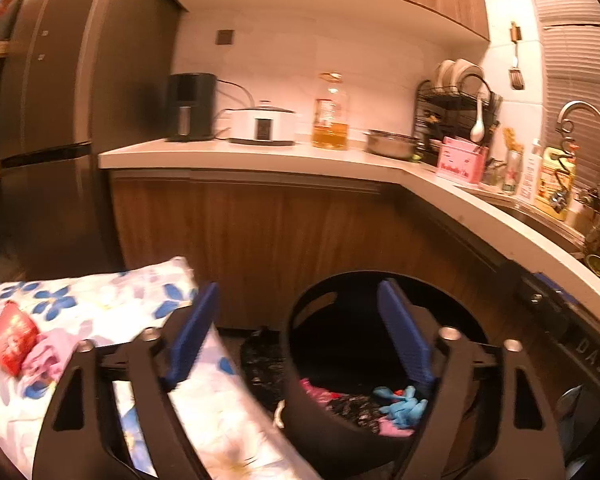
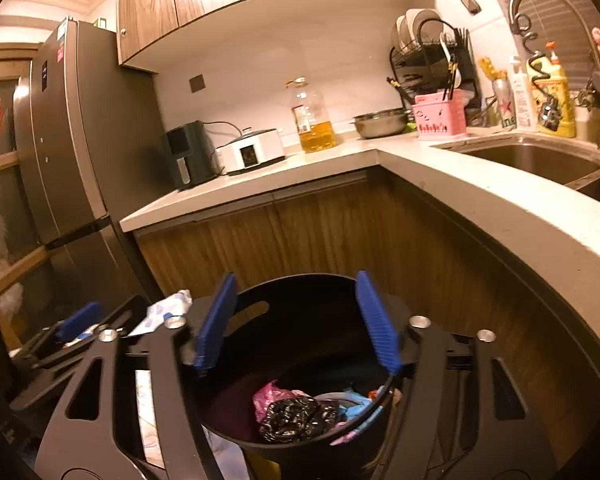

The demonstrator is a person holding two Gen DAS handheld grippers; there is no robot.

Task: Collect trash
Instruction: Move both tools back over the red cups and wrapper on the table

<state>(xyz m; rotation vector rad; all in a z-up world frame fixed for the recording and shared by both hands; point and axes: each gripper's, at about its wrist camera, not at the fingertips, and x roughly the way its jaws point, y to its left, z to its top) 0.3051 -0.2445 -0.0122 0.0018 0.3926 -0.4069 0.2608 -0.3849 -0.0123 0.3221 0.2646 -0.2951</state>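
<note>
A black round trash bin (image 1: 300, 332) stands on the floor by the cabinets, holding pink, blue and black crumpled trash (image 1: 400, 404). It also shows in the right wrist view (image 2: 292, 292), with a black crumpled bag (image 2: 296, 420) and pink wrapper (image 2: 270, 396) inside. My left gripper (image 1: 296, 340) is open and empty, over the bin's left rim. My right gripper (image 2: 298, 320) is open and empty, directly above the bin. Red packets (image 1: 12, 340) and a pink wrapper (image 1: 46, 354) lie on the floral cloth (image 1: 100, 304) at left.
An L-shaped counter (image 2: 340, 160) carries an air fryer (image 2: 186, 152), cooker (image 2: 252, 150), oil bottle (image 2: 312, 120), metal bowl (image 2: 380, 122), pink box (image 2: 440, 120) and dish rack (image 2: 432, 56). A sink (image 2: 532, 156) is at right. A fridge (image 2: 68, 140) stands left.
</note>
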